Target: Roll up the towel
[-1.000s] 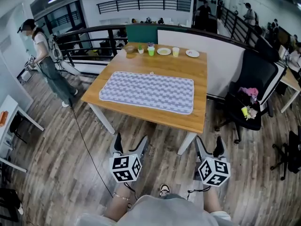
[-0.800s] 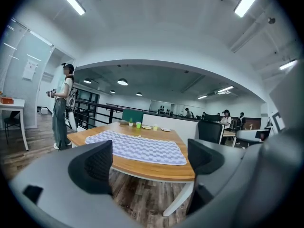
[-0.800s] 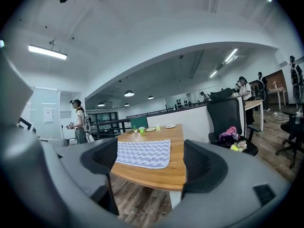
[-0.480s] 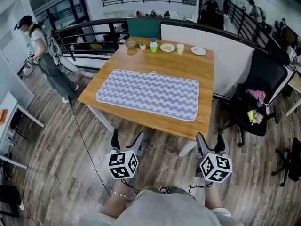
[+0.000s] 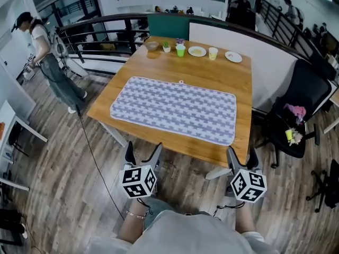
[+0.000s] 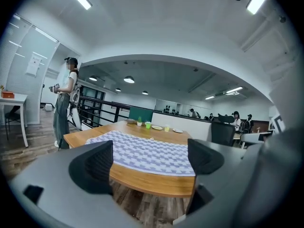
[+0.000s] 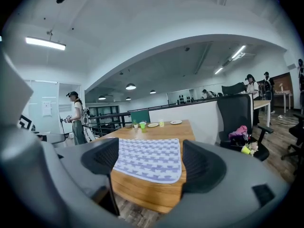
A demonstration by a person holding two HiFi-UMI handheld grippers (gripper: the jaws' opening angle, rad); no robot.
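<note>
The towel (image 5: pixel 175 109) lies flat and unrolled on the table (image 5: pixel 222 73), its long axis running 9 to 3 o'clock — right end dipping toward 4 — at 12 o'clock of the left gripper (image 5: pixel 143 151) and right gripper (image 5: pixel 242 155), both short of the table with fingers apart, holding nothing

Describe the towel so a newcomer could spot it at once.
Find the wooden table by the white partition. The towel lies flat across its middle. It is the only cloth there, purple-and-white patterned; cups and plates line the far edge.
</note>
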